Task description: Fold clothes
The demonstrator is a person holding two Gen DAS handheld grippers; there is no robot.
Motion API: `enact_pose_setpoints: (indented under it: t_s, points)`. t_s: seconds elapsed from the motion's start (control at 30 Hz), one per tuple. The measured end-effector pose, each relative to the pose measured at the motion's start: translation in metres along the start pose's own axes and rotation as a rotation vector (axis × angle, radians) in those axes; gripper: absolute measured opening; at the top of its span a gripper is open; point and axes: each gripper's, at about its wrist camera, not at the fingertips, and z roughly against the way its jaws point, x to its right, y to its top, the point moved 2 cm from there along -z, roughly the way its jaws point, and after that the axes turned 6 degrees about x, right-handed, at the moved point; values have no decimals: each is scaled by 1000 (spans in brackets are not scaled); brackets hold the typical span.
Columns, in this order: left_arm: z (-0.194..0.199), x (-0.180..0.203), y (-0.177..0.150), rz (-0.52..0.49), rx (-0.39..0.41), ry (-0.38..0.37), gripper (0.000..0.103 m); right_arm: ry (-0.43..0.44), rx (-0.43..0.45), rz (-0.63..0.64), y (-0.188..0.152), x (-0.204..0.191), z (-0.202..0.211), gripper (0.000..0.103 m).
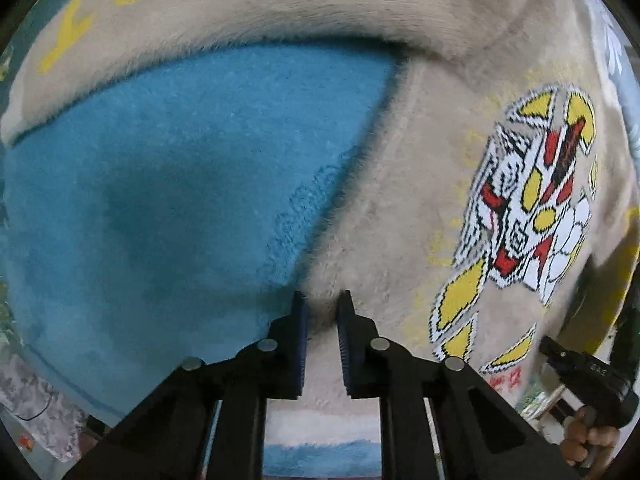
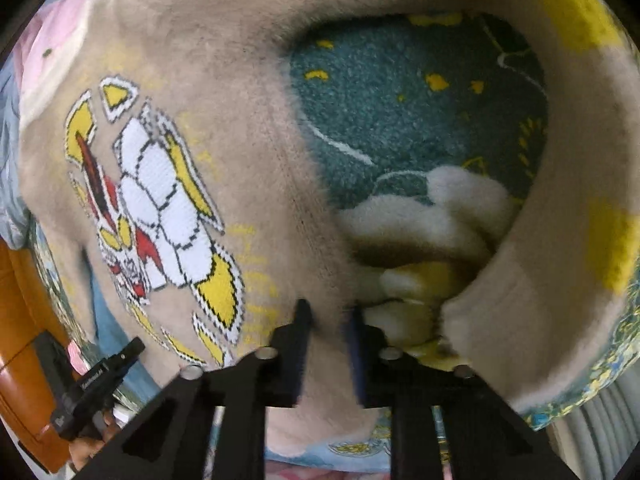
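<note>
Sweater edge hidden between jaws

Both tools are showing the same matte black build. The left gripper is carrying two flat black fingers lined on their inner faces with ribbed dark blue pads, and four round silver bolt heads are sitting along the angled black arms behind them, which have long cut-out slots. The right gripper is showing matching fingers, blue-edged pads, silver bolts and slotted arms. Each tool's black handle is bearing small pale lettering, too blurred to read, and bare fingers of a hand are wrapping one.
</note>
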Motion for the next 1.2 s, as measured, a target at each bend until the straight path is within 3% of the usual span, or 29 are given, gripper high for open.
enact_pose_setpoints:
  t_s: [0.2,0.43,0.63,0.77,0.83,0.9,1.03,1.2]
  points:
    - [14,4,-16,-24,1,3,11,-8,44,83,-19,-8,23,11]
    - [7,-5,-56,-64,-55,60,11,-57,13,133,-65,6,23,11]
    - [23,10,-46,-48,-20,45,13,0,77,165,-79,0,42,15]
    - [58,23,-33,-17,88,8,14,77,217,184,-82,23,87,17]
    - [86,32,-24,-1,179,-2,15,80,306,169,-49,33,123,33]
    - [119,38,-17,17,282,-8,17,61,401,116,-44,57,143,50]
    - [181,55,-2,57,429,-13,31,82,393,48,-42,84,126,59]
    - [217,63,-27,88,510,-16,34,108,383,-37,-40,117,103,61]
